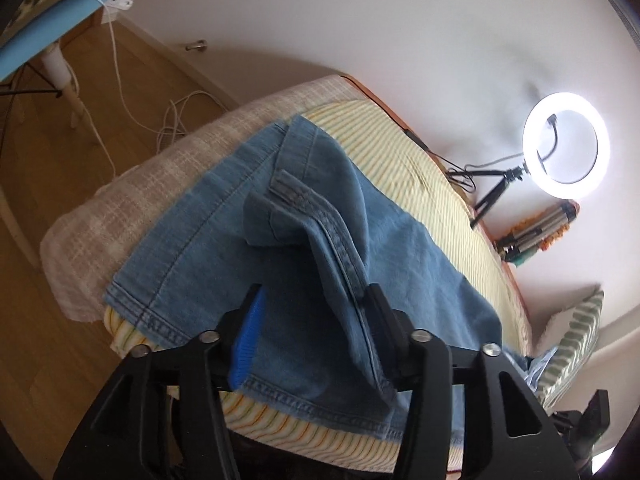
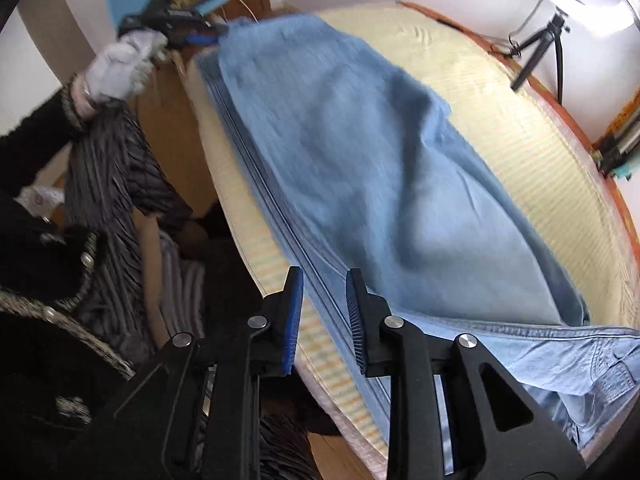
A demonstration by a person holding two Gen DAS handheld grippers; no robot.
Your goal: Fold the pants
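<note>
Light blue denim pants [image 1: 328, 236] lie on a yellow striped bed cover [image 1: 400, 152]. In the left wrist view my left gripper [image 1: 316, 300] stands open over the leg-hem end, with a raised fold of denim between its jaws. In the right wrist view the pants [image 2: 360, 152] stretch lengthwise along the bed, waistband at lower right. My right gripper [image 2: 324, 284] is open just above the near side seam, holding nothing. The left gripper [image 2: 188, 36] shows at the far hem, held by a gloved hand.
A lit ring light [image 1: 566, 144] on a small tripod stands by the wall behind the bed. A striped pillow [image 1: 576, 332] lies at the right. A beige blanket [image 1: 120, 208] covers the bed's foot. Cables [image 1: 176, 120] lie on the wooden floor. The person's dark clothing [image 2: 80, 260] is at the left.
</note>
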